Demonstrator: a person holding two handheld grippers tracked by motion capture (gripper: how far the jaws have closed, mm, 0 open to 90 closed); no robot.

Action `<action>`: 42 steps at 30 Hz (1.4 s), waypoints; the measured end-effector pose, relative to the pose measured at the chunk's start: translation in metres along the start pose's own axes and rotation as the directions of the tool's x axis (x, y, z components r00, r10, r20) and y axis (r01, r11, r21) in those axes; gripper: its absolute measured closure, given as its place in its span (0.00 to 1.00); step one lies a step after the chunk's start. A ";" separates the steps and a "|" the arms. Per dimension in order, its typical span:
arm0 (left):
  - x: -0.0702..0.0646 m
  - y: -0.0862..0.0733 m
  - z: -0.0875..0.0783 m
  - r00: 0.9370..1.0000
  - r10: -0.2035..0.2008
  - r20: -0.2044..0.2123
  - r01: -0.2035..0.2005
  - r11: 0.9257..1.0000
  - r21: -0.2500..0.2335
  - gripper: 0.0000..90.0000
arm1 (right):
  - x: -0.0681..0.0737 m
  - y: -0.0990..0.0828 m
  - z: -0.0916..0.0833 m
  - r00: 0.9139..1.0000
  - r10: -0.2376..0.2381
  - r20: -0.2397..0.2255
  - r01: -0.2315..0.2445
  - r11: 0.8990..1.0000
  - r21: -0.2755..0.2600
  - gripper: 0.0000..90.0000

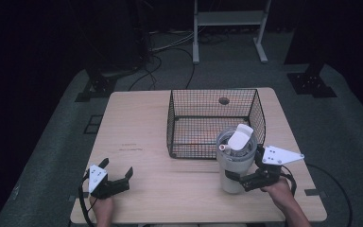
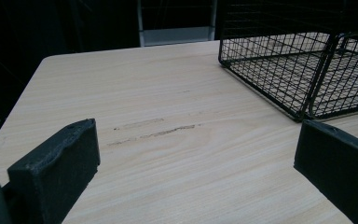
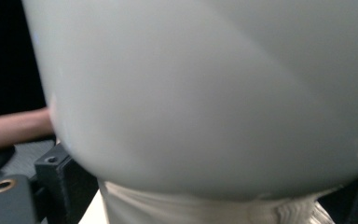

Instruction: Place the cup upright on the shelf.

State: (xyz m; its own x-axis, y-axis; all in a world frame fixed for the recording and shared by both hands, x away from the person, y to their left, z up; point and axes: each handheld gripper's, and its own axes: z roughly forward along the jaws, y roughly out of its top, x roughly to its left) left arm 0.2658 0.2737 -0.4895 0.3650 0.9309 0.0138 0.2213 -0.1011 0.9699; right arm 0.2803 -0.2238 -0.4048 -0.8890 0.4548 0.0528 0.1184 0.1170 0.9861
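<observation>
A tall white tumbler [image 1: 235, 161] with a clear lid, a white flap and a straw stands upright on the wooden table [image 1: 137, 127], just outside the front right corner of the black wire basket [image 1: 170, 123]. My right gripper [image 1: 236, 179] comes in from the right, shut on the tumbler's lower body. In the right gripper view the tumbler [image 3: 205, 93] is pressed close between the two jaws. My left gripper [image 1: 118, 169] rests open near the table's front left edge, holding nothing. Its jaws [image 2: 196, 158] stand wide apart over bare wood, facing the basket [image 2: 279, 70].
Nothing lies in the basket; a round hole [image 1: 224, 100] in the tabletop shows through its mesh. A faint scuff mark [image 2: 158, 133] crosses the wood left of the basket. Behind the table are a white metal frame [image 1: 227, 19], floor cables [image 1: 151, 66] and dark stand feet [image 1: 312, 82].
</observation>
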 end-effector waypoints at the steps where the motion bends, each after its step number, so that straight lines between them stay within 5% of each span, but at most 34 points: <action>1: 0.000 0.000 0.000 1.000 0.001 0.000 -0.001 1.000 0.001 0.00 | 0.001 0.003 0.001 1.000 0.009 -0.007 -0.009 1.000 -0.009 0.08; 10: 0.000 0.000 -0.001 1.000 0.003 -0.002 -0.003 1.000 -0.001 0.00 | 0.005 0.039 0.010 0.998 0.005 -0.070 -0.011 0.996 -0.085 0.08; 22: 0.000 0.000 -0.001 1.000 0.008 -0.001 -0.008 1.000 0.001 0.00 | -0.004 0.080 0.039 0.994 -0.057 -0.095 0.055 0.998 -0.022 0.08; 42: 0.000 0.000 -0.002 1.000 0.009 0.007 -0.009 1.000 -0.008 0.00 | -0.034 0.102 0.083 0.997 -0.056 -0.050 0.057 0.998 0.008 0.08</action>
State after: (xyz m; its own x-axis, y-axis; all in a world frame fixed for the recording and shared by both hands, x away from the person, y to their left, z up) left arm 0.2643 0.2745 -0.4893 0.3730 0.9276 0.0213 0.2110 -0.1072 0.9716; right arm 0.3589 -0.1544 -0.3194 -0.9155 0.4024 0.0049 0.0711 0.1499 0.9861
